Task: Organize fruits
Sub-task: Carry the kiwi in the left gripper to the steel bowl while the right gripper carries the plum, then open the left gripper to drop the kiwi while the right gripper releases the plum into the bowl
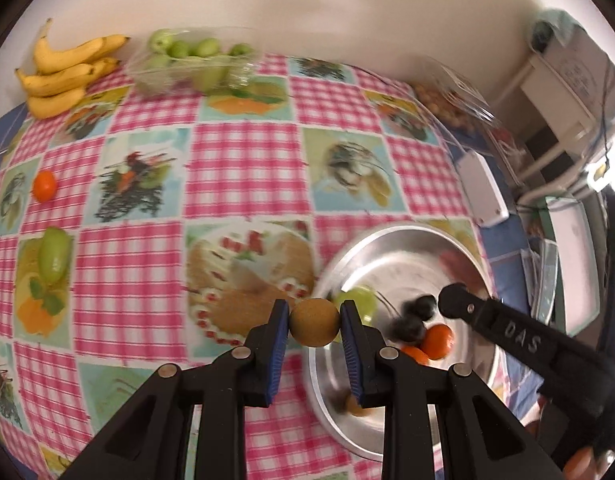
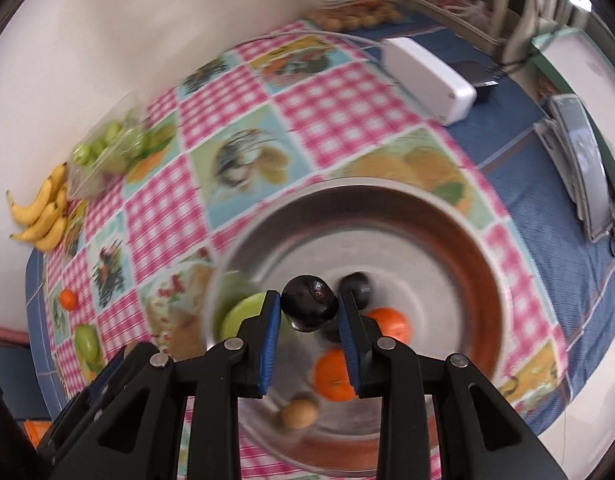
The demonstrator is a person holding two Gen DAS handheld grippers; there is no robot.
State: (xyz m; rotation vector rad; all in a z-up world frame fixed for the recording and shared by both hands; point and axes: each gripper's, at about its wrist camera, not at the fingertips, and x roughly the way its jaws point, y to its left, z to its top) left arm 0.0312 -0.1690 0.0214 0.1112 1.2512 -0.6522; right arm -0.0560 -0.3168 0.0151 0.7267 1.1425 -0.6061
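Note:
My left gripper (image 1: 314, 322) is shut on a small round brown fruit (image 1: 314, 323), held above the tablecloth just left of the metal bowl (image 1: 391, 240). My right gripper (image 2: 309, 308) is shut on a dark plum (image 2: 309, 303) over the same metal bowl (image 2: 447, 216). Inside the bowl lie two oranges (image 2: 334, 376), a green fruit (image 2: 239, 314), another dark plum (image 2: 357, 284) and a small brown fruit (image 2: 298, 413). In the left wrist view the right gripper's black arm (image 1: 515, 340) reaches over the bowl from the right.
A loose orange (image 1: 44, 186) and a green fruit (image 1: 53, 256) lie at the cloth's left side. Bananas (image 1: 63, 68) and a clear tray of green fruits (image 1: 191, 64) sit at the back by the wall. A white box (image 2: 427, 80) rests beyond the bowl.

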